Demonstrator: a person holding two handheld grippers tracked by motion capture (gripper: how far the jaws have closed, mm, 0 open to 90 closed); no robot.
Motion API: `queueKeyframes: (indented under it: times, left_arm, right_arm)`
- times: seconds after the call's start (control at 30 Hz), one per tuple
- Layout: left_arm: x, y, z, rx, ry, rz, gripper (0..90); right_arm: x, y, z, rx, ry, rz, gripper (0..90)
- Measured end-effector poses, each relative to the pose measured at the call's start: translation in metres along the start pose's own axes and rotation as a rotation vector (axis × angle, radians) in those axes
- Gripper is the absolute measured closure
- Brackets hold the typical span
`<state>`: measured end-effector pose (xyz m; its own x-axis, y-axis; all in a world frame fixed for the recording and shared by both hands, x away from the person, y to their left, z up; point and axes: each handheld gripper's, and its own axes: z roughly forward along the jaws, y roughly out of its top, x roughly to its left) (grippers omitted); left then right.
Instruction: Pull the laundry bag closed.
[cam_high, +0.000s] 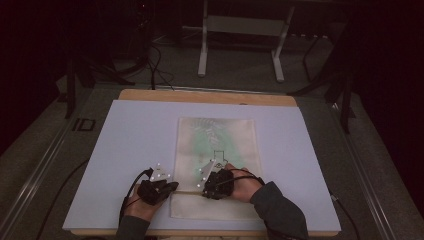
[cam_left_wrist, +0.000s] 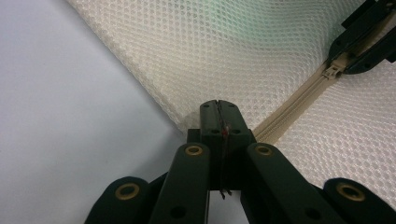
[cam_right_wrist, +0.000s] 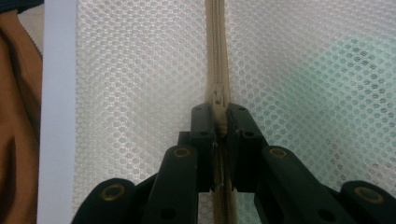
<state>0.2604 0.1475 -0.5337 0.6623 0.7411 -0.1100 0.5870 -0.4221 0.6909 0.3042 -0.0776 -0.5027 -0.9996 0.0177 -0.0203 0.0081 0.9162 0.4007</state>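
- Mesh zipper bag (cam_high: 216, 165) lies flat at near centre of white board (cam_high: 125, 150).
- Left gripper (cam_left_wrist: 218, 108), jaws pressed together, pinches the bag's left edge beside the zipper (cam_left_wrist: 299, 100).
- Right gripper (cam_right_wrist: 219, 122) pinches zipper pull (cam_right_wrist: 218, 105).
- Step judged: working the zipper; next, steady pull along the track while the left anchors.

I'm in a dim lab: bare carpet, cables (cam_high: 150, 60) trailing beyond my table's (cam_high: 150, 130) far edge, a metal stand (cam_high: 240, 40).
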Motion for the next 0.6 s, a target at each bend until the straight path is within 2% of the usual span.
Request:
queueKeyframes:
  times: [0.6]
  left_arm:
    - [0.0000, -0.0001, 0.0000, -0.001, 0.000, -0.002, 89.4]
  right_arm:
    - [-0.0003, -0.0087, -0.0051, 0.013, 0.002, 0.004, 82.5]
